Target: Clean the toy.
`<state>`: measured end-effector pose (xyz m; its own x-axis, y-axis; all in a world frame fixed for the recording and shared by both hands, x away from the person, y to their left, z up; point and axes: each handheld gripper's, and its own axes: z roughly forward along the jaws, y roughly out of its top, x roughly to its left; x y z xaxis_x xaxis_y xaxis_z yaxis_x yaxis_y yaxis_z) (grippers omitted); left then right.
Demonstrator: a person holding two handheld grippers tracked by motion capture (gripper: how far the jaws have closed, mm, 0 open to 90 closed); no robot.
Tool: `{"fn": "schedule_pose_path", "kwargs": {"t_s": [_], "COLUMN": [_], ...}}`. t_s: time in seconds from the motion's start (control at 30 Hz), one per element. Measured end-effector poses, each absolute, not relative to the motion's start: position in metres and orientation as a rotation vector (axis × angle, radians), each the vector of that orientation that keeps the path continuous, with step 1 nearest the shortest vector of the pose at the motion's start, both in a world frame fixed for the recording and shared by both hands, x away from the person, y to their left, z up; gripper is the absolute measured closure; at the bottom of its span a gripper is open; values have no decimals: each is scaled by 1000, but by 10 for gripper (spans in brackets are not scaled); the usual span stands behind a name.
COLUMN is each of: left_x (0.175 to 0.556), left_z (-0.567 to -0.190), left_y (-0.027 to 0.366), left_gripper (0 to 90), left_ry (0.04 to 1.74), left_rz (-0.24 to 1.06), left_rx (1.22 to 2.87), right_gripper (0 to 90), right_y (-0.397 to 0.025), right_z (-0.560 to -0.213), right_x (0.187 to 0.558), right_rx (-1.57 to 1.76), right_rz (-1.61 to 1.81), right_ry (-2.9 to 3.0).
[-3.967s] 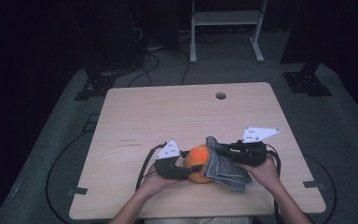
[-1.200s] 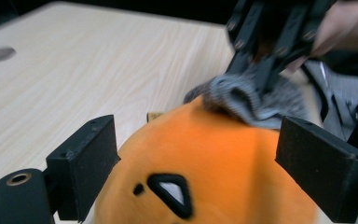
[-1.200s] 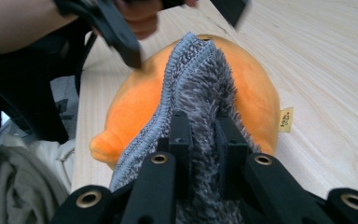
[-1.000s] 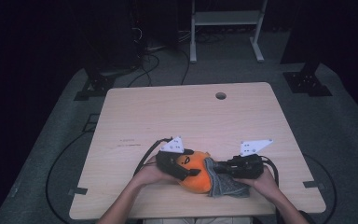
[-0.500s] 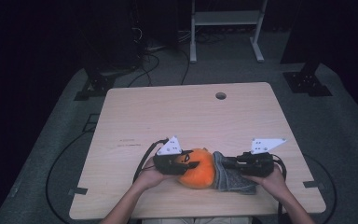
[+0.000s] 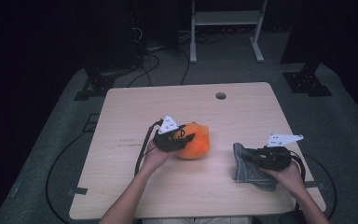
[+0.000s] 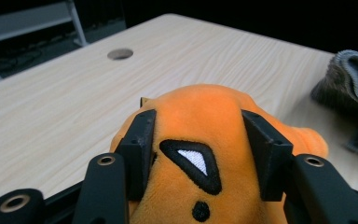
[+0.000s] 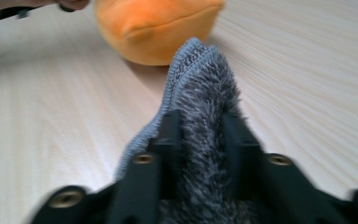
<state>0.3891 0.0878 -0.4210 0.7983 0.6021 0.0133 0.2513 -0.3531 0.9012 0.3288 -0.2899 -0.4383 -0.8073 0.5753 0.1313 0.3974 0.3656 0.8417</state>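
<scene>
Left gripper [image 6: 186, 136]: clamping the orange plush toy [image 6: 193, 140] between its two black jaws; in the left gripper view the gripper [image 7: 198, 140] is squeezing the toy [image 7: 214, 116] from both sides, with the pads [image 7: 142, 149] pressing into the fabric.

Orange plush toy: sitting on the tabletop [image 6: 177, 102] a little left of its middle, toward the person's side; a black-edged white triangle and a black dot are showing on the face nearest the left gripper's camera.

Left hand [image 6: 154, 157]: wrapping around the back of the left gripper, the forearm coming in from the bottom edge of the high view.

Right gripper [image 6: 249, 157]: pinching a fold of the grey cloth [image 6: 249, 170]; in the right gripper view the gripper [image 8: 200, 140] is closing on a raised ridge of the cloth [image 8: 200, 84], which is standing up between the jaws.

Grey cloth: fuzzy on one face, with a knitted, ribbed edge; lying bunched on the tabletop to the right of the toy, near the person's edge, its lower part spreading under the right gripper.

Right hand [image 6: 289, 175]: holding the right gripper from behind, near the right front corner of the tabletop.

Toy and cloth: lying apart, with bare wood between them in the high view; in the right gripper view the plush toy [image 8: 154, 28] is showing just beyond the tip of the held fold.

Tabletop: light wood, with a round hole [image 6: 221, 95] near the far edge.
</scene>
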Motion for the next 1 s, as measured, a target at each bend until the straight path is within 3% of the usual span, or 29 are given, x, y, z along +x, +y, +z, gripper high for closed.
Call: {"fn": "schedule_pose_path", "kwargs": {"t_s": [0.27,1.0], "left_x": [394,373], "left_z": [-423,-404], "left_y": [90,104], "left_gripper": [398,210], "left_ry": [664,596], "left_rz": [396,361], "left_rx": [1939,1932], "right_gripper": [517,472], "right_y": [-302,-307], "right_z": [-443,-439], "right_x": [335,332], "right_rx": [957,972], "right_rz": [1395,1492], "right_ry": [2359,2290]}}
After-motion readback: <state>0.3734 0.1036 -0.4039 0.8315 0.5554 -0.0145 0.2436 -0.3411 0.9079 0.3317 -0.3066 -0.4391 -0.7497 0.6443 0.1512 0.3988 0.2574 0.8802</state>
